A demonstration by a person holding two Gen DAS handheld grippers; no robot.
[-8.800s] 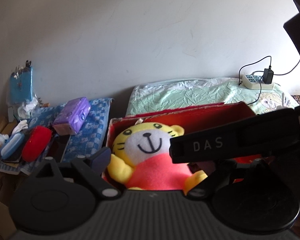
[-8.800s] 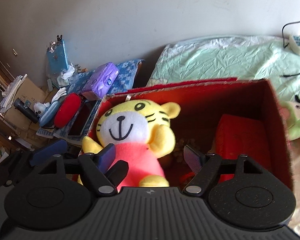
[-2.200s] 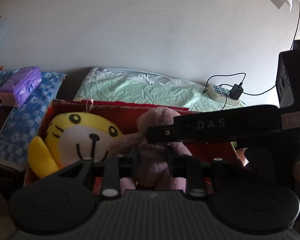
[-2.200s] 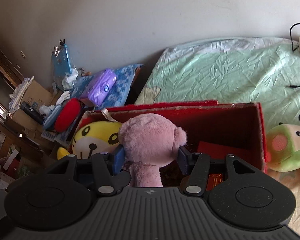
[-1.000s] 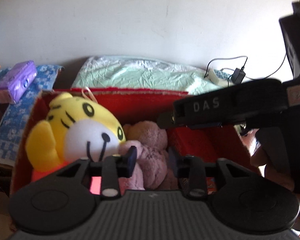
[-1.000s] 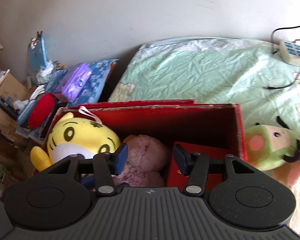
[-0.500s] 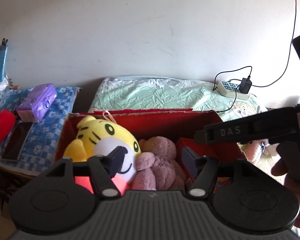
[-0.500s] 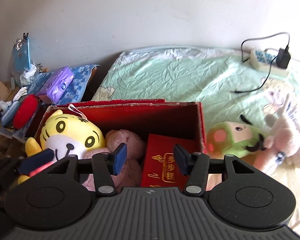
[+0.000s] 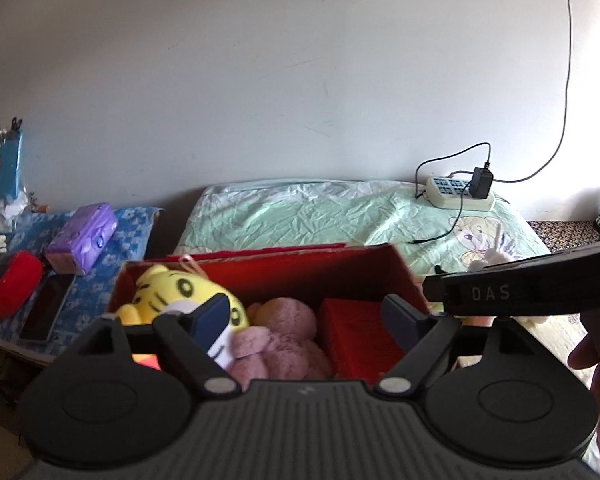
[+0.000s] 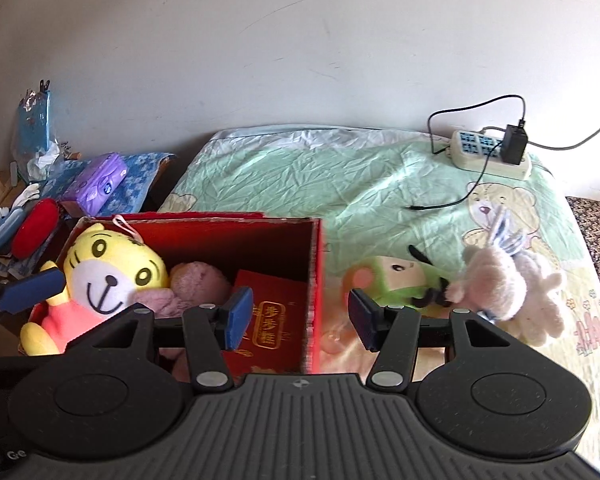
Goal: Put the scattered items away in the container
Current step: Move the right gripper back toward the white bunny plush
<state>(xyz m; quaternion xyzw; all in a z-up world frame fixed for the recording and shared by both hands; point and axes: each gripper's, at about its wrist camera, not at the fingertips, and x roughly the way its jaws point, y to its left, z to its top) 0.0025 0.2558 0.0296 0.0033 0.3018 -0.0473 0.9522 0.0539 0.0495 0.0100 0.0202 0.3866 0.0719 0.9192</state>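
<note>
Left tongs [image 9: 306,320] and right tongs [image 10: 300,316] both gape empty, low centre; a hand [image 9: 598,396] at right edge.

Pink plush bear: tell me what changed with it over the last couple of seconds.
The right gripper lowered the pink plush bear into the red box, let go, opened and swung right toward the green plush. The left gripper opened too. The yellow tiger plush stayed in the box.

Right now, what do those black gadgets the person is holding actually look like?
Each hand-held gripper, left and right, has a ribbed black body, two round black discs, silver pivot screws and two black fingers with blue pads. The right one's side reads "DAS" in white letters.
</note>
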